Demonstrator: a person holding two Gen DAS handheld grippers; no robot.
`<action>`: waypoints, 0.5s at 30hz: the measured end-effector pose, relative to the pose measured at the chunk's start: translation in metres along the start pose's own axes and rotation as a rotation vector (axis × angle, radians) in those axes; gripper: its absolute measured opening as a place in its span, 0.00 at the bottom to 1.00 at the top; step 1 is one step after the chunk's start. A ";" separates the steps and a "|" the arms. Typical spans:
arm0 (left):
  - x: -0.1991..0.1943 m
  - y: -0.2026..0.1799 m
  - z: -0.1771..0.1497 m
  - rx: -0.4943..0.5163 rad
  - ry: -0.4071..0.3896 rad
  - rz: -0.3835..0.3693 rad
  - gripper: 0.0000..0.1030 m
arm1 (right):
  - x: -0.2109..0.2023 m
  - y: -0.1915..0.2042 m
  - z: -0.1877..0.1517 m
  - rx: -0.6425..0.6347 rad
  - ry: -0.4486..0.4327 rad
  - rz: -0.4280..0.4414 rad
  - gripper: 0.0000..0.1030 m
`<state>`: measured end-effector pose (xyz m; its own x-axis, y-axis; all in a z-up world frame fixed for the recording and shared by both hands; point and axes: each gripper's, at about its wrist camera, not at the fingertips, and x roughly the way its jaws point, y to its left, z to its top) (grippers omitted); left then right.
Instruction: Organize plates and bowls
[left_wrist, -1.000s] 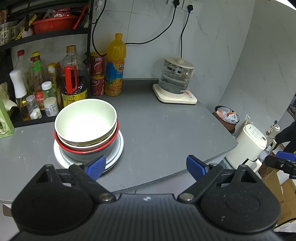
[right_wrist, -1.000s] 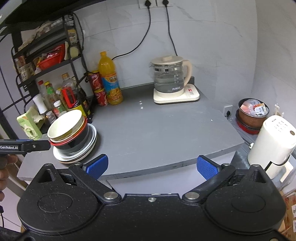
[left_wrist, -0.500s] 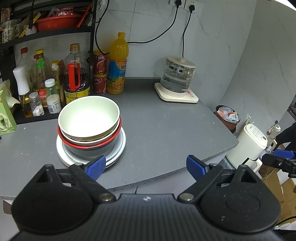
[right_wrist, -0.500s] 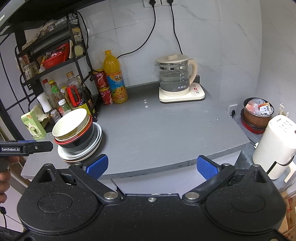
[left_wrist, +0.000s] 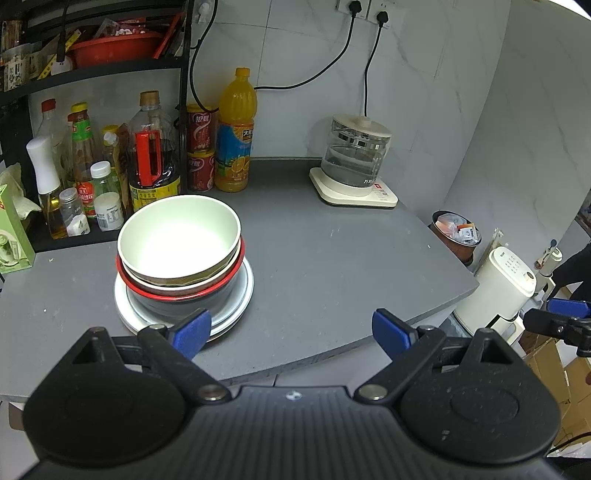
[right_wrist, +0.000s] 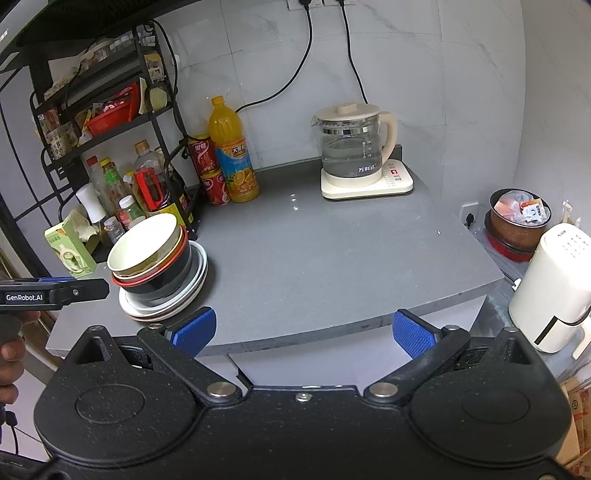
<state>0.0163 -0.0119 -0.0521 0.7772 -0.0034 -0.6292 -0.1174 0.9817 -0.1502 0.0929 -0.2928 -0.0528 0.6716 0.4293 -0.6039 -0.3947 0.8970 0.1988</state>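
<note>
Left gripper (left_wrist: 291, 328): jaws wide apart, holding nothing, hovering at the counter's (left_wrist: 332, 258) near edge with its left pad just before the stack. Right gripper (right_wrist: 301, 332): likewise spread and empty, off the counter's front edge, well apart from the stack. The task's things stand as one pile at the counter's left: a white bowl (left_wrist: 179, 236) nested in a red-rimmed bowl (left_wrist: 221, 282), that in a dark bowl, all on plates (left_wrist: 242, 295). This pile fits either a finished stacking or a mixed heap awaiting sorting; the pictures do not settle which. Judgement: any grip should take the top bowl by its rim, lifted straight up, since nested bowls may drag one another. Obstructions: bottles (left_wrist: 153, 151) and cans crowd just behind the pile beside a juice bottle (left_wrist: 236, 129); the kettle (left_wrist: 354, 155) stands well clear at the back right.
</note>
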 end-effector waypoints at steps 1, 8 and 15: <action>0.000 0.000 0.000 0.000 -0.001 0.001 0.90 | 0.000 0.000 0.001 -0.002 0.000 0.002 1.00; -0.001 0.004 0.002 0.003 -0.004 0.002 0.90 | 0.001 0.003 0.002 -0.006 0.004 0.003 1.00; -0.001 0.006 0.003 0.002 -0.002 0.001 0.90 | 0.001 0.005 0.003 -0.009 0.003 -0.001 1.00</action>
<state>0.0163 -0.0059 -0.0502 0.7785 -0.0024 -0.6277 -0.1163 0.9821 -0.1481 0.0940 -0.2878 -0.0503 0.6699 0.4282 -0.6065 -0.3998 0.8964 0.1914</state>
